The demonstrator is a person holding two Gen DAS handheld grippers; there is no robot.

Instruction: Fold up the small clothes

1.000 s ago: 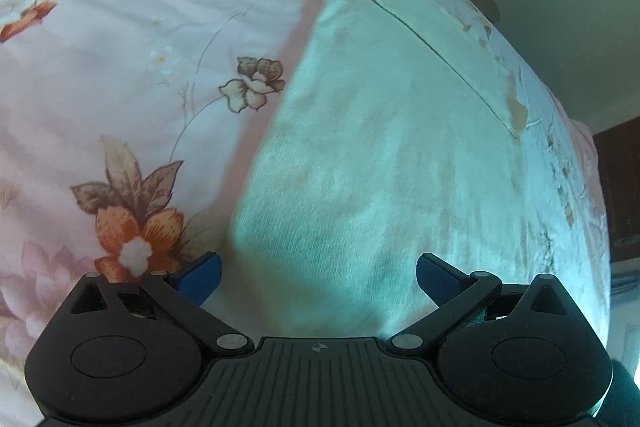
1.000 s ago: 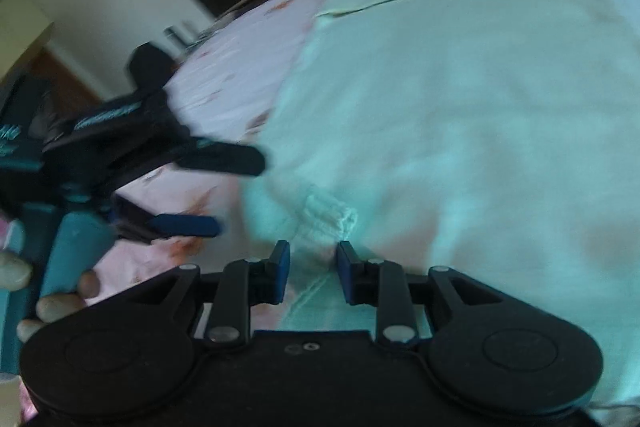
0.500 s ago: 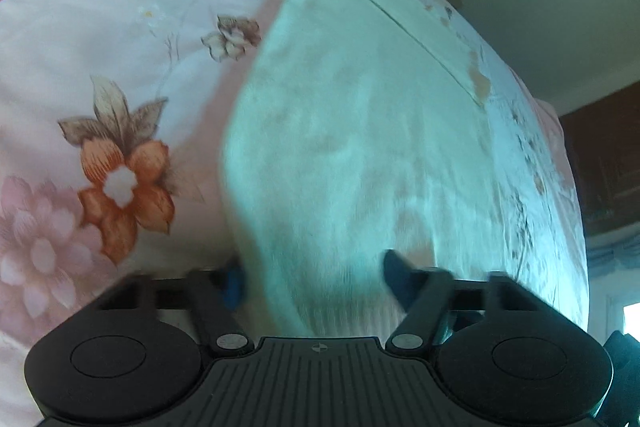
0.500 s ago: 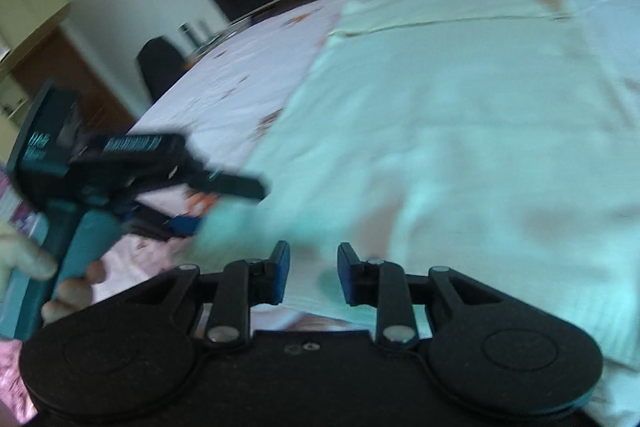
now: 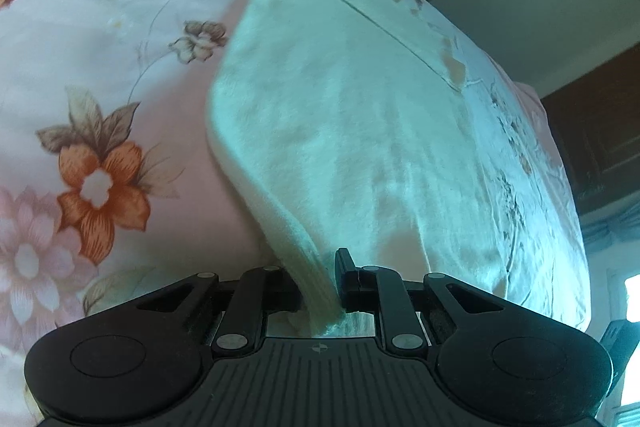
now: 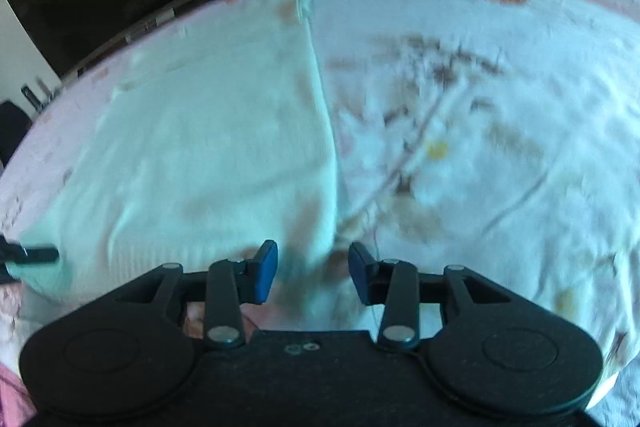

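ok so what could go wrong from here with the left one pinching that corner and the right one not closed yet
1. The left gripper clamps only a thin bunched edge of the pale garment; lifting hard could pull it free.
2. The right gripper is open over the garment's other near corner, right at its side edge. Closing here may also catch the floral bedsheet, or miss the cloth.
3. The right view is blurred, so its aim looks uncertain; lifting one-sided could skew the fold.

Pale cream garment (image 5: 360, 115), pink bedsheet (image 5: 120, 7) with orange-brown flowers, blue-padded fingers (image 6: 266, 269)
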